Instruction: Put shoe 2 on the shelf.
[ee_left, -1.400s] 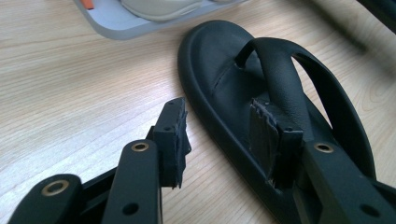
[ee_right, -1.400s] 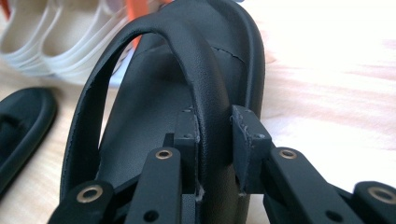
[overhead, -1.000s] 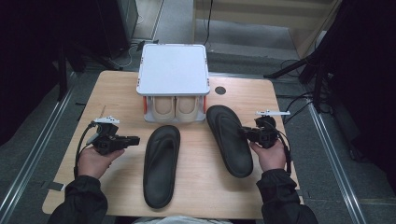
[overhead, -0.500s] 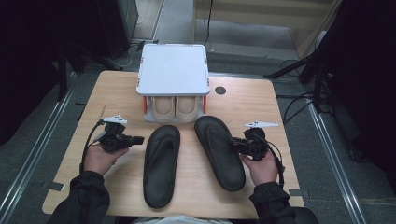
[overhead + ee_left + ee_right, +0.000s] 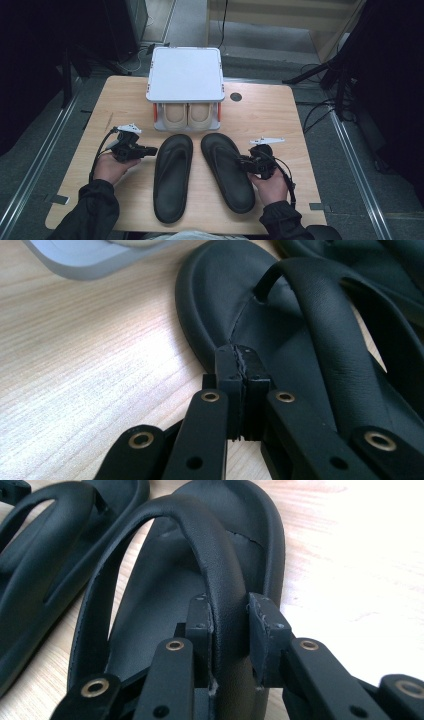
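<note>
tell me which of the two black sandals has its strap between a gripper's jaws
The right sandal: the right gripper has its jaws on either side of that strap. The left sandal merely has the shut left gripper at its edge.

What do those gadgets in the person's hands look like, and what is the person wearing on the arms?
Each hand holds a small black gripper, the left gripper and the right gripper. Each has two flat black jaws on linked bars with brass-coloured rivets, a pale grey three-cornered plate on top and a thin black cable trailing back. The person wears dark long sleeves.
</note>
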Motion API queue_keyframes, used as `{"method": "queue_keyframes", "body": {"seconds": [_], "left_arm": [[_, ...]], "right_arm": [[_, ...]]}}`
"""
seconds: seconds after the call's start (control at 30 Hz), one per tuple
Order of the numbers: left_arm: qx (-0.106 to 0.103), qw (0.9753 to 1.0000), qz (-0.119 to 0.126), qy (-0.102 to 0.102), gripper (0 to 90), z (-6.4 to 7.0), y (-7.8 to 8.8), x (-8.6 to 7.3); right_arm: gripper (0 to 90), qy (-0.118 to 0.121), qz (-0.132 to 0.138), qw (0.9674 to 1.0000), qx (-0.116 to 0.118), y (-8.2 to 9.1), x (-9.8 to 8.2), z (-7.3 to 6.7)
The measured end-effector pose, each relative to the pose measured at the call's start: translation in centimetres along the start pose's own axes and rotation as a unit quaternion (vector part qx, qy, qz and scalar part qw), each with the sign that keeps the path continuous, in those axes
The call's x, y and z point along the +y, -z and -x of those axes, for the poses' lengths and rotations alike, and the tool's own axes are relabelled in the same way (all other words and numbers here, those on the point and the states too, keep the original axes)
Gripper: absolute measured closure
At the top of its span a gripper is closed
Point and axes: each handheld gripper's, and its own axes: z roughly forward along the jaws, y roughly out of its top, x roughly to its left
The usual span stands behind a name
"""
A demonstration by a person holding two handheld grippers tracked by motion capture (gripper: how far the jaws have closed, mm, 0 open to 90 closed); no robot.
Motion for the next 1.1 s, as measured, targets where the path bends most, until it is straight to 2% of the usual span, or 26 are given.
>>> {"method": "queue_keyframes", "body": {"seconds": [0.23,0.3,0.4,0.57,0.63,0.77,0.93,1.1], "left_arm": [[0.008,0.9997,-0.021,-0.011,90.0,0.0,-0.7,-0.1],[0.017,0.9993,-0.031,-0.011,90.0,0.0,-0.8,-0.1],[0.01,0.9991,-0.041,-0.002,90.0,-0.1,-1.0,-0.1],[0.011,0.9988,-0.046,-0.007,90.0,0.2,-1.1,-0.1],[0.004,0.9988,-0.049,-0.003,90.0,0.2,-1.2,-0.1],[0.005,0.9984,-0.055,-0.009,90.0,0.6,-1.2,-0.1],[-0.012,0.9976,-0.067,-0.011,90.0,0.9,-1.3,-0.1],[-0.026,0.9966,-0.074,-0.023,90.0,1.5,-1.6,-0.2]], "right_arm": [[73.3,-0.001,-0.005,0.9999,0.01,-1.0,-0.1,-0.6],[73.1,0.001,-0.005,0.9998,0.018,-1.4,-0.1,-0.9],[72.9,-0.001,-0.008,0.9997,0.023,-1.7,-0.1,-1.0],[72.4,0.002,-0.013,0.9996,0.026,-2.2,-0.3,-1.4],[72.3,0.001,-0.014,0.9995,0.027,-2.3,-0.4,-1.4],[72.1,0.001,-0.014,0.9995,0.029,-2.4,-0.5,-1.4],[71.3,0.003,-0.01,0.9995,0.03,-2.5,-0.6,-1.5],[70.2,0.005,-0.007,0.9994,0.033,-2.6,-0.7,-1.7]]}}
